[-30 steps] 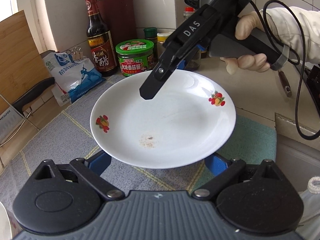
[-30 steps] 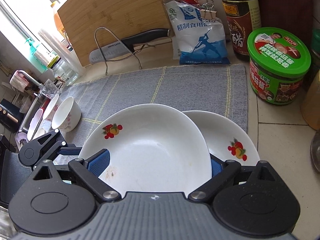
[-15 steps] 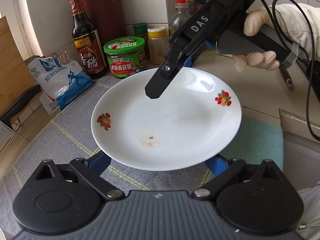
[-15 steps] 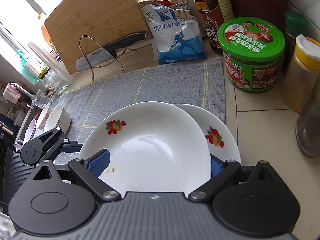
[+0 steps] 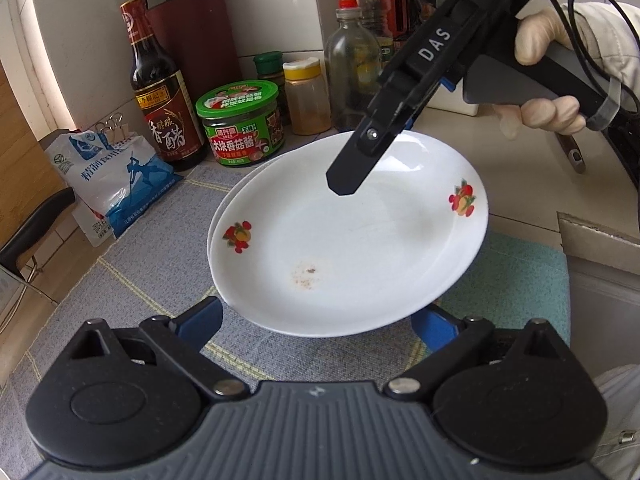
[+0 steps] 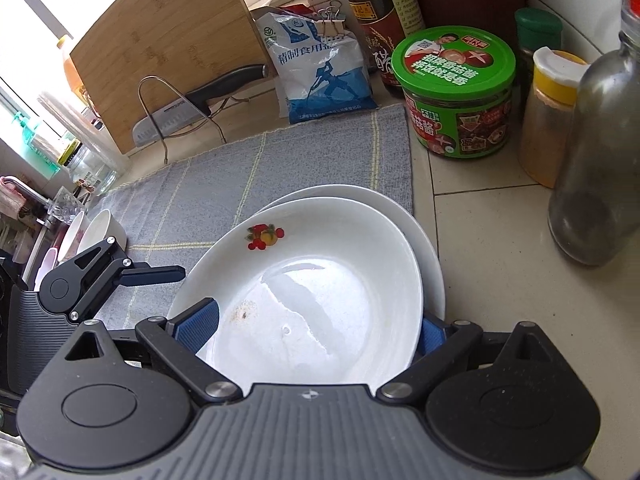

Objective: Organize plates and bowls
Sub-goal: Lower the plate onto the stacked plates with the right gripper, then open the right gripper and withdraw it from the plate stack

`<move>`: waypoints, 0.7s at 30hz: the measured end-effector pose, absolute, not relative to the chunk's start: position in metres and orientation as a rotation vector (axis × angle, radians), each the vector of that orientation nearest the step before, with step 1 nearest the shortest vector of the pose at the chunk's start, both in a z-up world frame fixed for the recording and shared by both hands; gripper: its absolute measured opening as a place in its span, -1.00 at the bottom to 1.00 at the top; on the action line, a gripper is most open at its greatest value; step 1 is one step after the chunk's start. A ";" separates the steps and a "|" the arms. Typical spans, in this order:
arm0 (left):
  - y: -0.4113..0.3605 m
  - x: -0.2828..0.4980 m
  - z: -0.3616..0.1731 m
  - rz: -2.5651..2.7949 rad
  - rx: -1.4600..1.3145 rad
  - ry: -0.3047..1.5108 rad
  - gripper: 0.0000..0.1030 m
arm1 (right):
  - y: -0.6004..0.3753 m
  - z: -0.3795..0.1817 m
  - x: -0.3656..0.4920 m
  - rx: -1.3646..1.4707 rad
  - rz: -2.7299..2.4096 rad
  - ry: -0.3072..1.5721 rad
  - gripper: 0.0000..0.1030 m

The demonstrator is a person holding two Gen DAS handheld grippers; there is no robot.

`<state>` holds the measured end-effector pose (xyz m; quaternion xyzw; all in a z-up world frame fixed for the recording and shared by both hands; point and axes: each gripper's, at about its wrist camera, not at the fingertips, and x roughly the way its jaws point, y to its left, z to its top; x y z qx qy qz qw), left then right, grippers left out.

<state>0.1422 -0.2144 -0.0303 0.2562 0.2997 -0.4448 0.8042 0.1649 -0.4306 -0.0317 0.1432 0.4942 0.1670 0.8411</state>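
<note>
Two white plates sit at the corner of the grey mat (image 6: 248,184), just in front of the single green-lidded jar (image 5: 240,124). The top plate (image 5: 360,248) bears two fruit decals and one brownish smudge and lies slightly offset over the lower plate (image 6: 434,272), of which only a crescent of rim shows. The left gripper (image 5: 316,322) has just been spreading its jaws, which stand wide and released, with the top plate's near rim between them and over both blue pads. The right gripper (image 6: 312,324), held in a gloved hand (image 5: 544,80), is also spread wide at the plate's far rim. One pad lies over the rim and the other is half hidden behind it, so I cannot tell whether it is clamping. Two small white bowls (image 6: 100,228) stand well apart at the mat's far end. Behind are one dark vinegar bottle (image 5: 160,92), one salt bag (image 5: 116,176) and one yellow-capped shaker (image 5: 306,96).
</note>
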 end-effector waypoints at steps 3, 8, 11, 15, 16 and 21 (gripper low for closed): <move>-0.214 0.141 -0.031 -0.945 0.540 0.638 0.95 | -0.434 -0.029 0.159 0.307 0.346 1.032 0.95; -0.206 0.135 -0.028 -0.916 0.510 0.620 0.95 | -0.431 -0.025 0.152 0.278 0.330 1.022 0.95; -0.198 0.129 -0.024 -0.883 0.481 0.603 0.96 | -0.425 -0.023 0.148 0.243 0.313 1.021 0.95; -0.179 0.120 -0.009 -0.798 0.396 0.546 0.98 | -0.416 -0.020 0.142 0.184 0.279 1.004 0.96; -0.174 0.119 -0.004 -0.769 0.370 0.532 0.99 | -0.414 -0.020 0.140 0.170 0.269 0.999 0.97; -0.150 0.112 0.016 -0.625 0.279 0.503 0.99 | -0.407 -0.019 0.133 0.137 0.227 0.987 0.99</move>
